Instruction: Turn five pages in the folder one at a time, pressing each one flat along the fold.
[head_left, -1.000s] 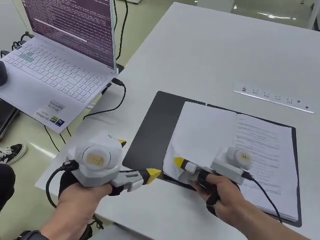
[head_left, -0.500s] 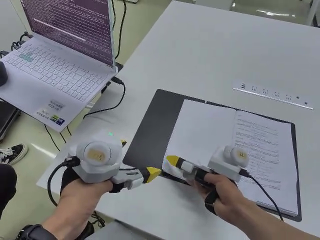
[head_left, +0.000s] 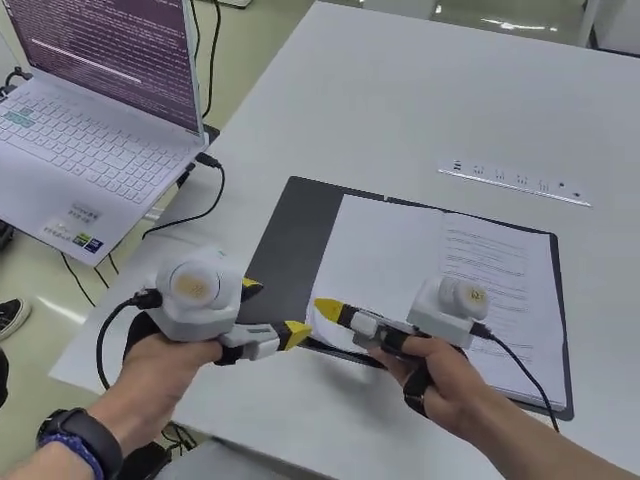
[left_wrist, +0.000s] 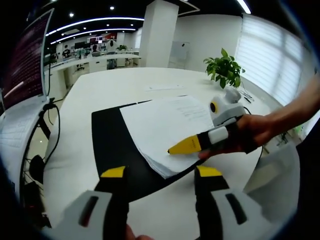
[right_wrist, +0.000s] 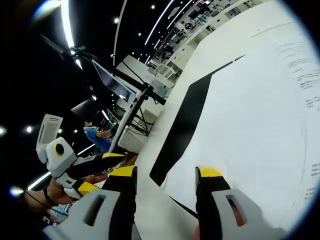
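Right gripper (right_wrist: 167, 174) hung wide open at the near corner of the page (head_left: 385, 250) lying on the open folder (head_left: 290, 250) on the table (head_left: 400, 90), so I reckoned a flattening pass along the fold (head_left: 441, 270) came next.

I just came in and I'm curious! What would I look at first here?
The open black folder with white pages lies in the middle of the white table. At its near corner are the left gripper and the right gripper, both open, with yellow-tipped fingers. A laptop with a lit screen sits at the far left.
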